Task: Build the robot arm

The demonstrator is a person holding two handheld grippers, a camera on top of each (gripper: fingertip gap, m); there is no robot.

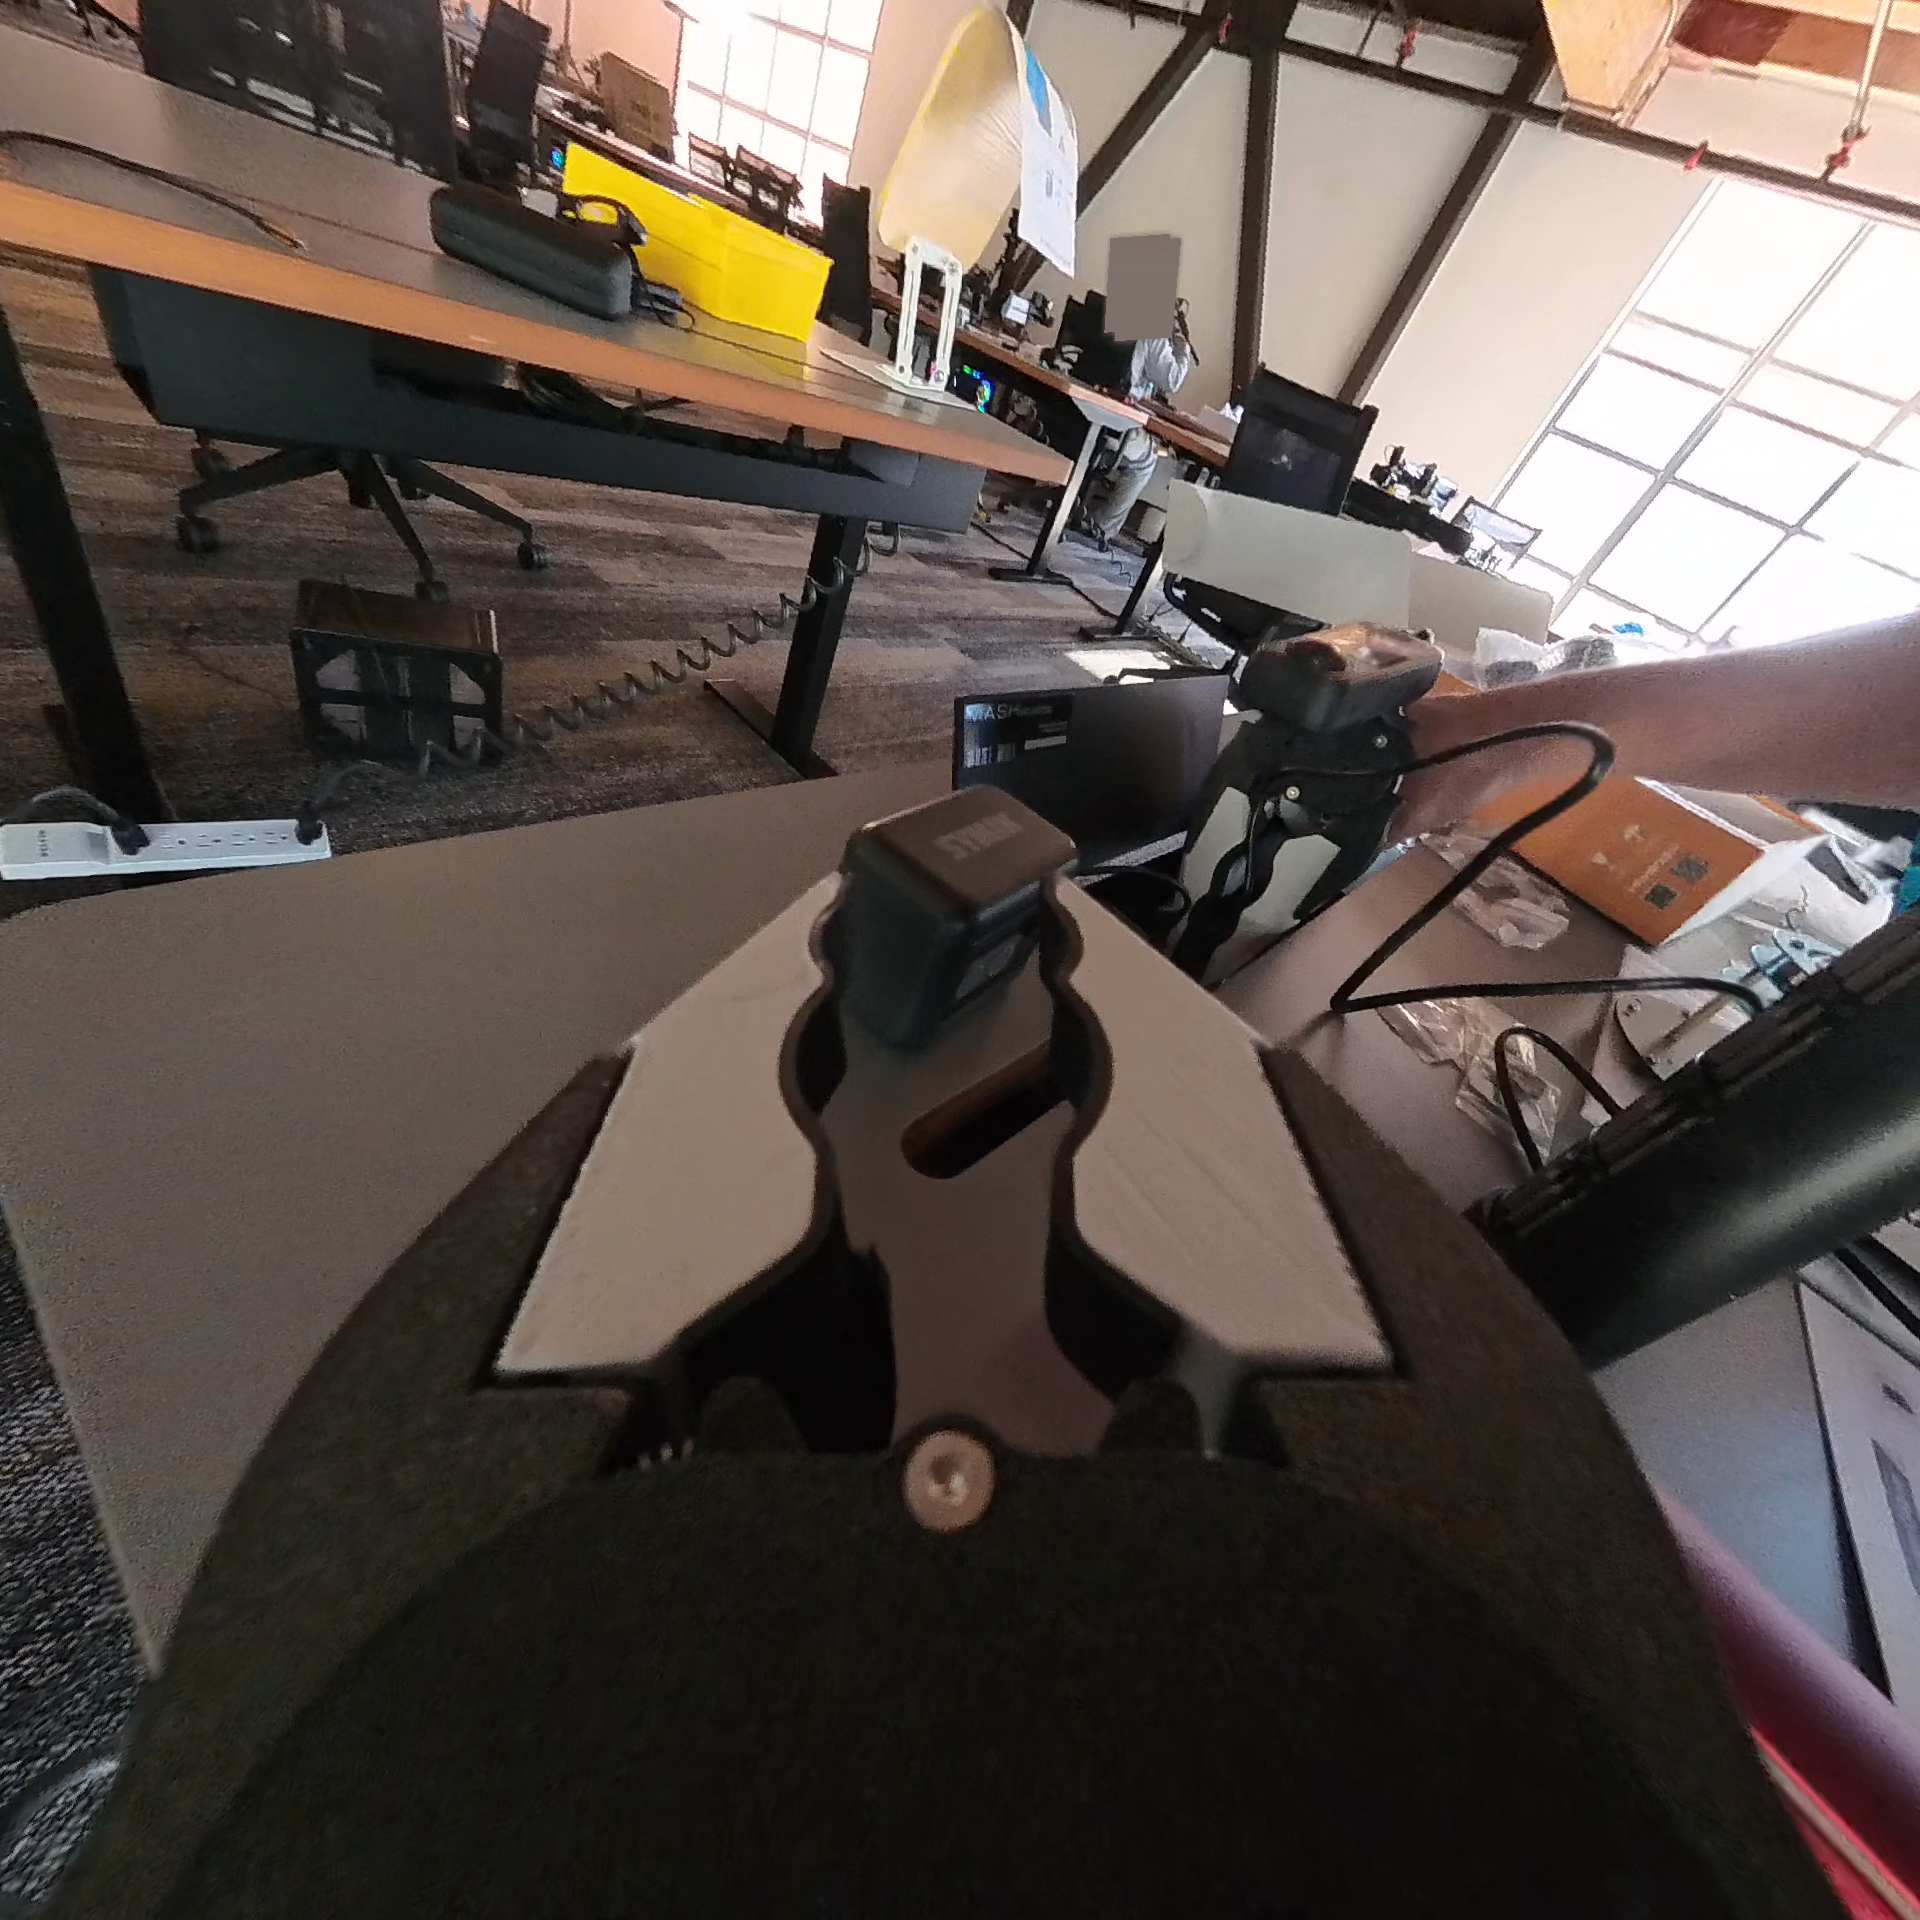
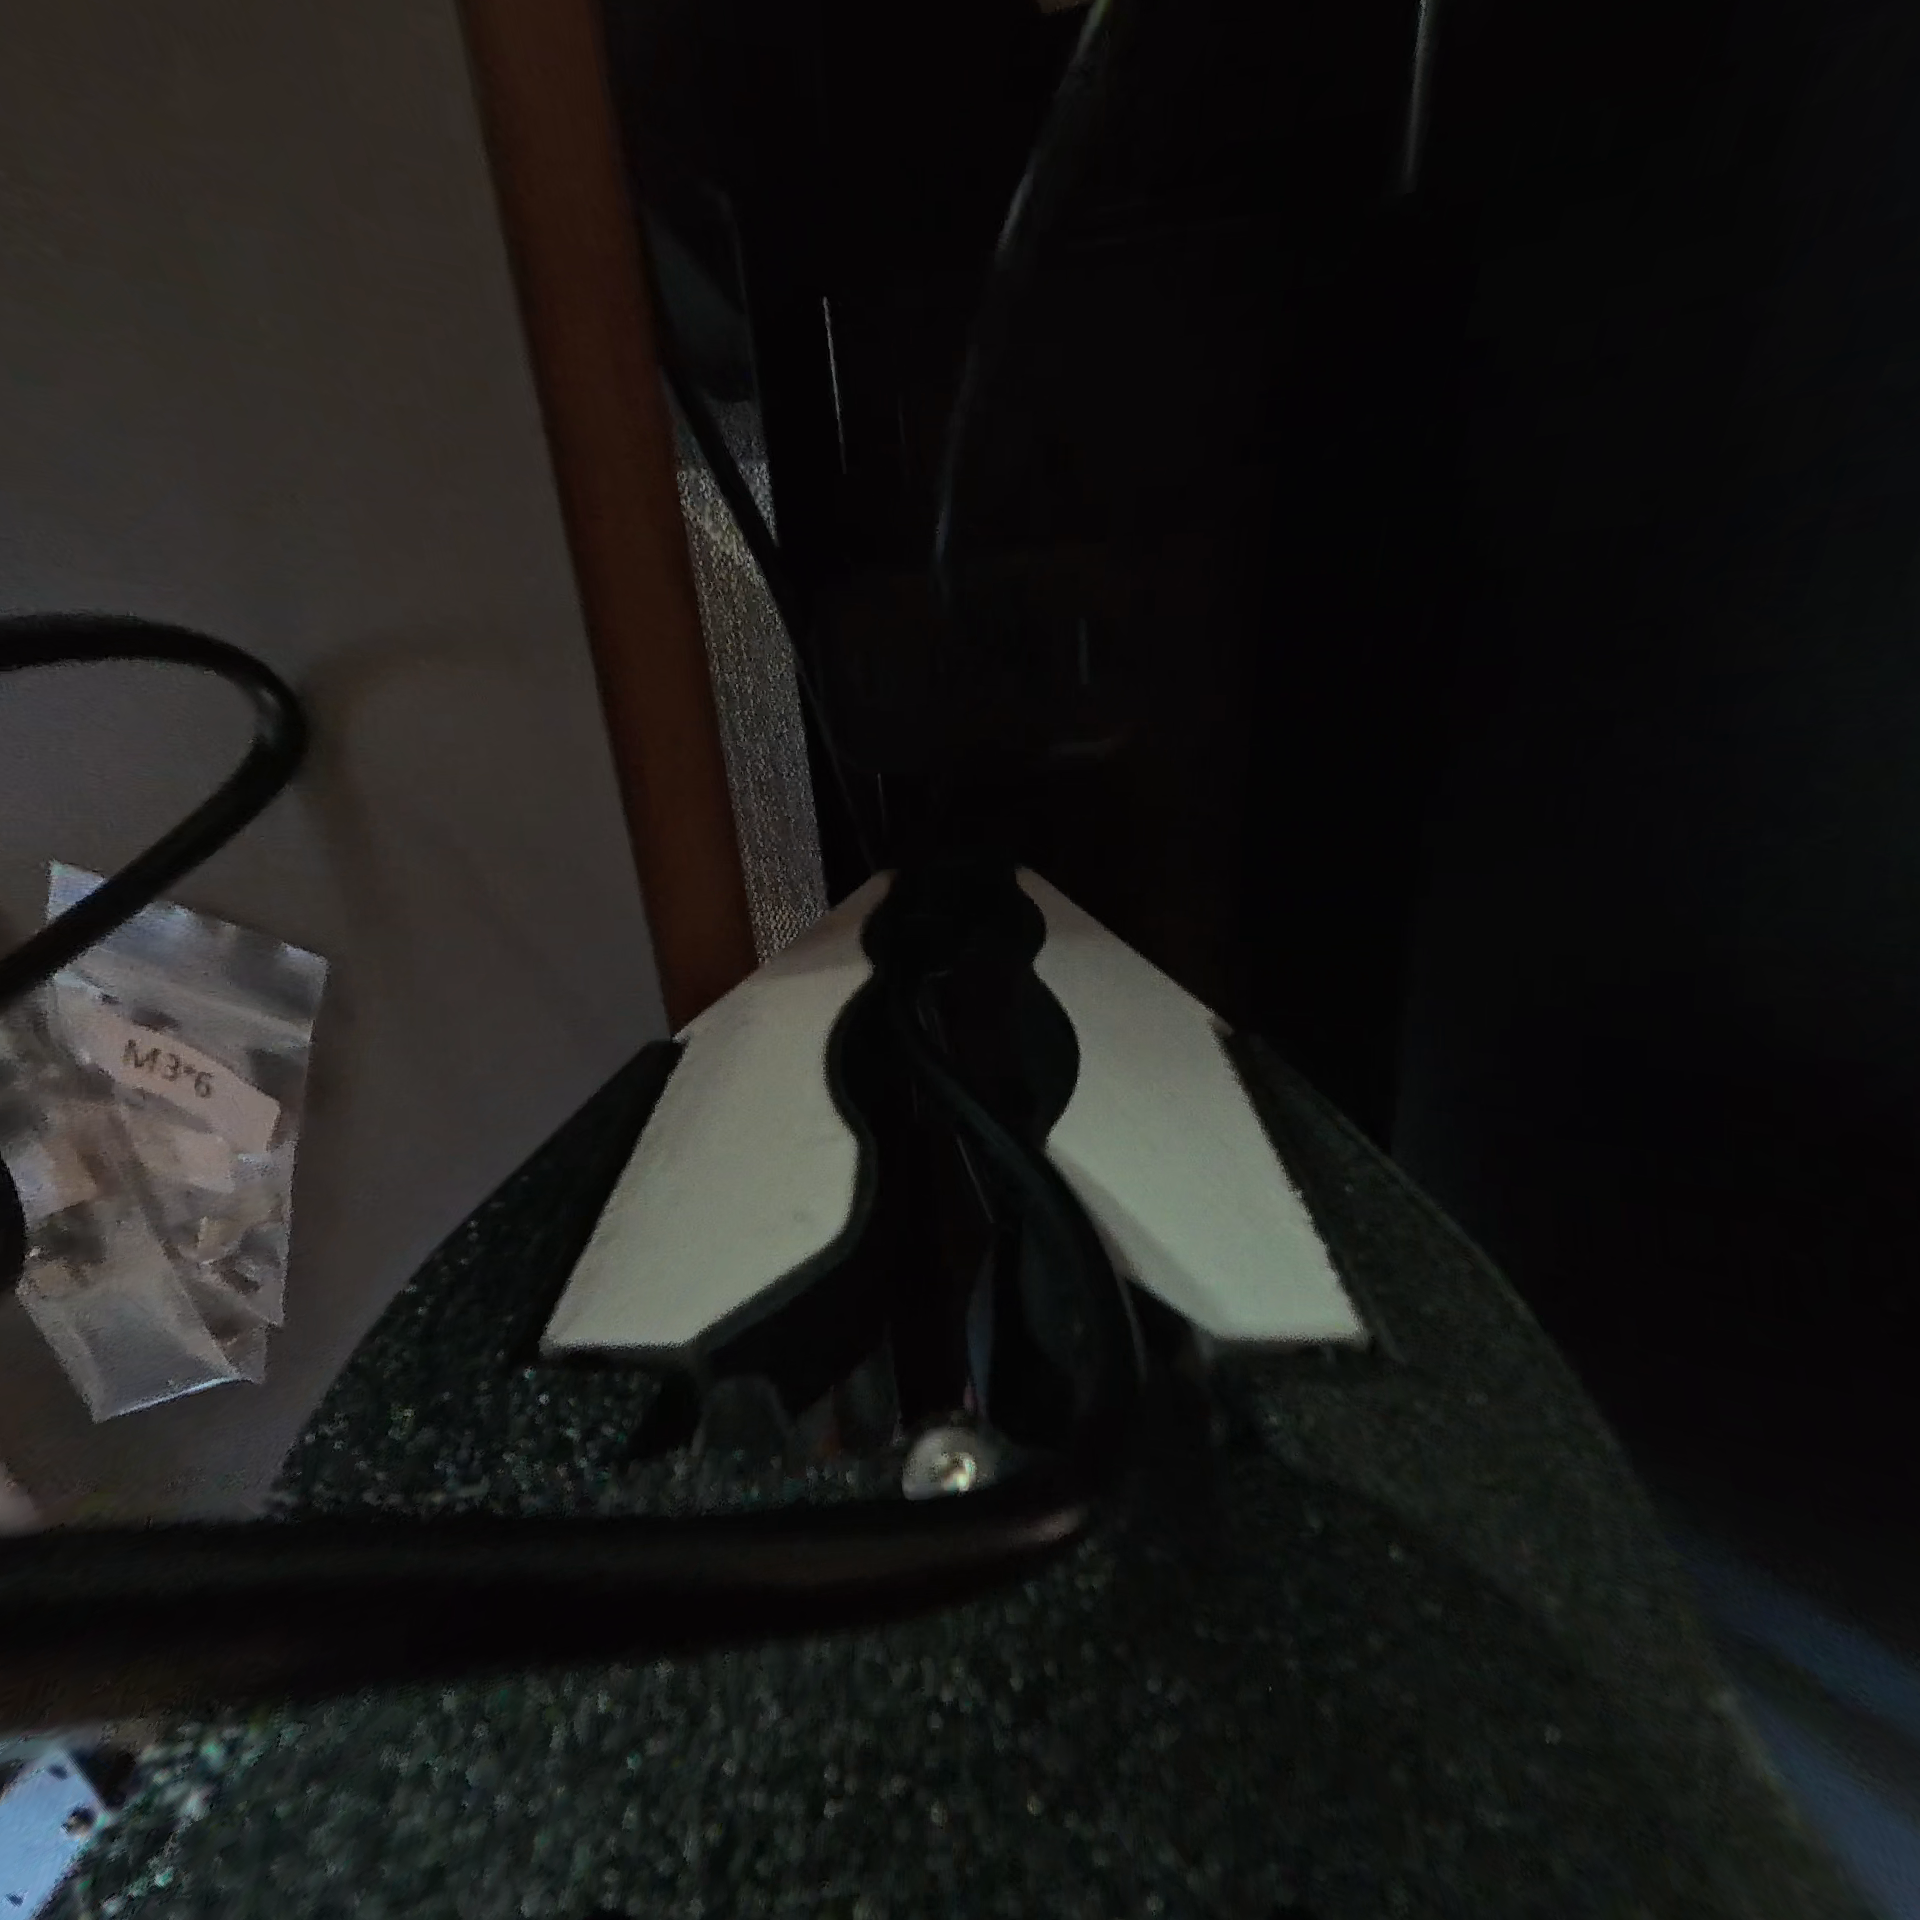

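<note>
A small black box-shaped adapter with rounded corners (image 1: 940,914) is clamped between the tips of the left gripper (image 1: 945,935), whose two white-faced fingers (image 1: 717,1091) are closed in against its sides. The adapter is held just above the grey desk top (image 1: 312,1039), near the desk's far edge.

In the left wrist view, the right gripper (image 1: 1262,914) is seen farther off to the right, pointing downward at the gap beside the desk edge, with a person's forearm (image 1: 1683,707) behind it. A thin black cable (image 1: 1455,883) loops from it across the desk. Close by lie an orange and white flat carton (image 1: 1652,862) and crumpled clear plastic bags (image 1: 1455,1029) (contents not discernible).

In the right wrist view, the right gripper (image 2: 945,914) is shown with its white-faced fingers (image 2: 748,1122) drawn nearly together around a bundle of dark cables (image 2: 966,1039), which passes between the tips into the shadowed space beyond. The grip on the bundle appears closed, although the darkness hides the exact contact. To the left, the wooden desk edge (image 2: 613,623) is seen, with a clear plastic bag of small screws (image 2: 156,1122) lying on the desk surface beside a loop of cable.
</note>
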